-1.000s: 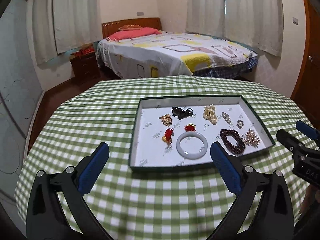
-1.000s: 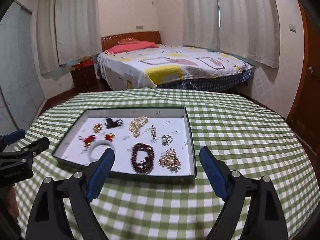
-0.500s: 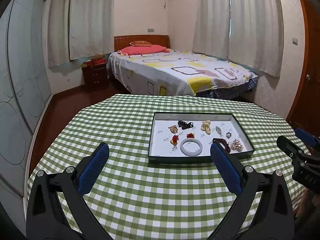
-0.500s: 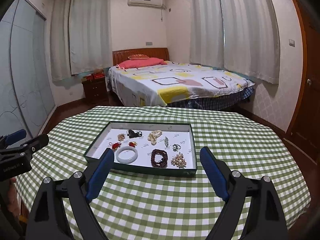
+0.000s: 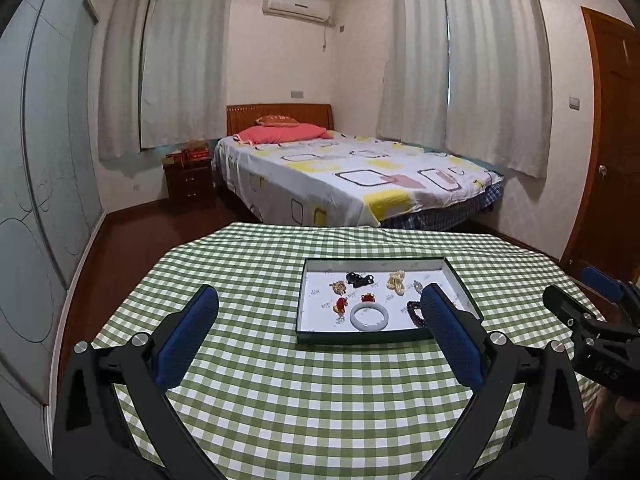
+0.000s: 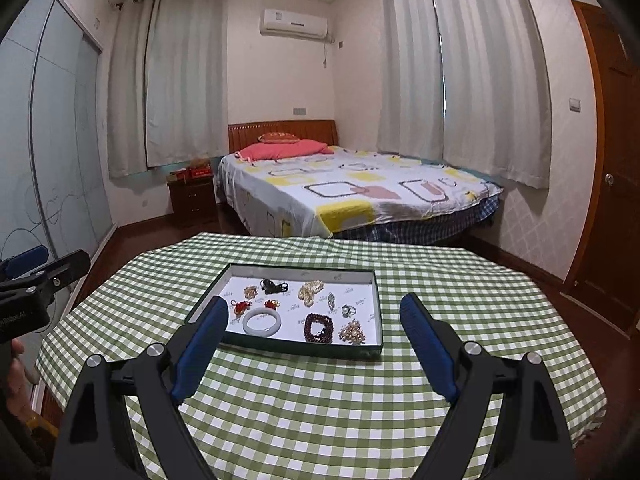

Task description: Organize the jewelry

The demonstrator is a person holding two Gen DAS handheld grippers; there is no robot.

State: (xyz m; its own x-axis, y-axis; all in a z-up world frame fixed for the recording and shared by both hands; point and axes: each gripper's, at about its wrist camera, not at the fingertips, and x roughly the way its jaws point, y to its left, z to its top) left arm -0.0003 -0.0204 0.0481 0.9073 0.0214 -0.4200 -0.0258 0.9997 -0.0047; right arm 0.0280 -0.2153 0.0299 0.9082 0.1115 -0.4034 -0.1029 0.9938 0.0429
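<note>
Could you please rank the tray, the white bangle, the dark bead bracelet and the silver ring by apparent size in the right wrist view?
1. tray
2. white bangle
3. dark bead bracelet, nearly the bangle's size, so that order is unsure
4. silver ring, clearly smallest

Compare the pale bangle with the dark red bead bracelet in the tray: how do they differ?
The pale bangle is one smooth, solid, whitish ring; the dark red bead bracelet is strung from many small beads. The bangle keeps a clean round outline, while the bead bracelet lies in a looser, squarish loop. The bangle sits nearer the tray's left side, the bead bracelet to its right. Both lie flat in the tray's near row, untouched.
</note>
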